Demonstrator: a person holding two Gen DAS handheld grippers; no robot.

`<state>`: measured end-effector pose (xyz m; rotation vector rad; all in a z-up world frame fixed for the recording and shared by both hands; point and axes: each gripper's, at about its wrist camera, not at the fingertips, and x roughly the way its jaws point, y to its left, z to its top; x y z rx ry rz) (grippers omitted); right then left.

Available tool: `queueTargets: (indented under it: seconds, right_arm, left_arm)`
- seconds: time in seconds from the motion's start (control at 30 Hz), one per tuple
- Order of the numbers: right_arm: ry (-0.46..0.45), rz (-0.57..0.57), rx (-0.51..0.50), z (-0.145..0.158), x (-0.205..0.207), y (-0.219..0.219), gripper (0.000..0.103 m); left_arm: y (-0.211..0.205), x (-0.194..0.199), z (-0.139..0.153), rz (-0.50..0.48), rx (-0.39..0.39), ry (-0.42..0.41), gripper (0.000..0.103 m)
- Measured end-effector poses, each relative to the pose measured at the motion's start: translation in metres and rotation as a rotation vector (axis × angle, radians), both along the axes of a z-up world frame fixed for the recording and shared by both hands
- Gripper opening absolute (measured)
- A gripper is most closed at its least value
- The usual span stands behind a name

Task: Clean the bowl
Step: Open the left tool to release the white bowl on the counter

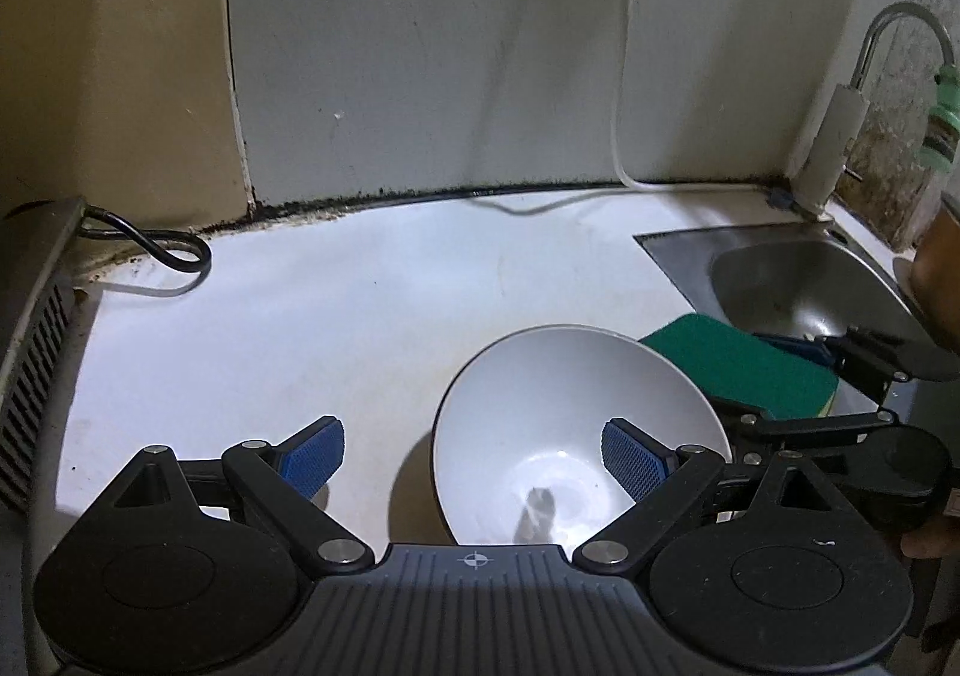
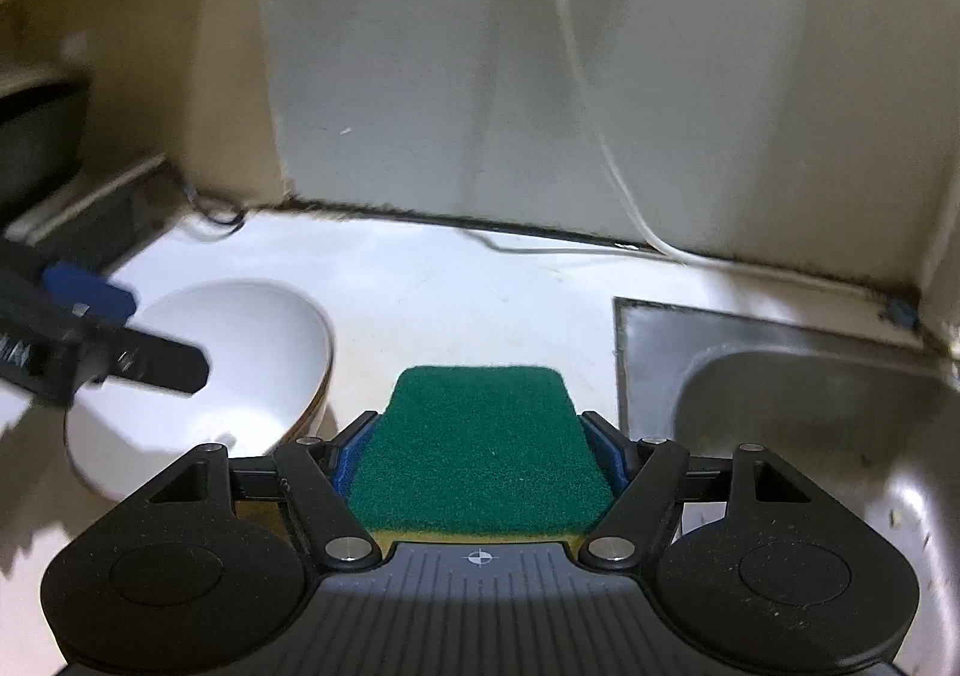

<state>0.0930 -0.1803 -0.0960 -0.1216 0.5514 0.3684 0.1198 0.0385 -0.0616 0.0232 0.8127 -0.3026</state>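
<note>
Here the white bowl rests on the white table, tipped so that its mouth faces up and toward the left wrist camera; being round, it has no long axis, and a small wet patch lies at its bottom. The left hand-held gripper hangs above it with its jaws spread wide and grasping nothing: one blue pad is over the inside of the bowl, the other is over bare table to the left of the bowl, so the near left rim lies between them; contact cannot be told. The right hand-held gripper is clenched on a green-topped, yellow-bottomed sponge, green face up, with its long axis running forward along the fingers and its front end projecting beyond them. In the right wrist view the sponge is just right of the bowl; the left wrist view shows it close behind the bowl's right rim. A steel sink is set into the table to the right, with a curved tap at its rear. A white cable runs down the wall, and a black cable lies looped at the far left beside a grey vented appliance.
</note>
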Motion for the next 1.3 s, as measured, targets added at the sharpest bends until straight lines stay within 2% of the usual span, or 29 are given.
queueTargets:
  seconds: [0.2, 0.23, 0.27, 0.33, 0.37, 0.43, 0.53, 0.6, 0.7, 0.83, 0.87, 0.97, 1.13, 1.3]
  right_arm:
    - [-0.125, 0.194, -0.169, -0.01, -0.024, 0.023, 0.071]
    - [-0.127, 0.249, -0.171, -0.011, -0.031, 0.027, 0.071]
    - [-0.13, 0.299, -0.171, -0.011, -0.037, 0.029, 0.071]
    - [-0.151, 0.379, -0.16, -0.011, -0.05, 0.032, 0.071]
    - [-0.18, 0.44, -0.152, -0.01, -0.06, 0.034, 0.071]
    - [-0.205, 0.493, -0.155, -0.009, -0.07, 0.038, 0.076]
    - [-0.176, 0.55, -0.197, -0.007, -0.076, 0.035, 0.076]
    - [-0.212, 0.516, -0.245, -0.004, -0.075, 0.028, 0.076]
    - [-0.27, 0.44, -0.294, 0.001, -0.063, 0.02, 0.076]
    - [-0.333, 0.34, -0.372, -0.002, -0.034, 0.025, 0.076]
    - [-0.331, 0.342, -0.374, -0.004, -0.029, 0.026, 0.076]
    - [-0.325, 0.375, -0.342, -0.006, -0.015, 0.031, 0.076]
    - [-0.344, 0.509, -0.326, -0.008, -0.02, 0.035, 0.076]
    - [-0.289, 0.524, -0.266, -0.002, -0.029, 0.03, 0.076]
  left_arm:
    - [-0.009, -0.008, -0.006, -0.057, 0.012, 0.019, 0.095]
    - [-0.011, -0.009, -0.006, -0.067, 0.018, 0.019, 0.096]
    - [-0.017, -0.017, -0.007, -0.069, 0.074, 0.005, 0.096]
    - [-0.017, -0.024, -0.008, -0.078, 0.098, -0.006, 0.096]
    - [-0.015, -0.027, -0.007, -0.085, 0.086, 0.0, 0.096]
    - [-0.012, -0.031, -0.006, -0.099, 0.061, 0.013, 0.096]
    - [-0.009, -0.041, -0.004, -0.119, 0.09, 0.006, 0.096]
    - [-0.005, -0.045, -0.001, -0.12, 0.11, -0.006, 0.096]
    - [0.004, -0.039, 0.007, -0.066, 0.1, -0.037, 0.097]
    - [0.008, -0.024, 0.009, -0.014, 0.037, -0.032, 0.097]
    - [0.008, -0.017, 0.007, -0.019, 0.001, -0.009, 0.097]
    - [0.003, -0.013, 0.003, -0.038, -0.011, 0.012, 0.097]
    - [-0.007, -0.023, -0.001, -0.077, 0.065, 0.007, 0.099]
    - [-0.001, -0.034, 0.002, -0.096, 0.052, 0.016, 0.099]
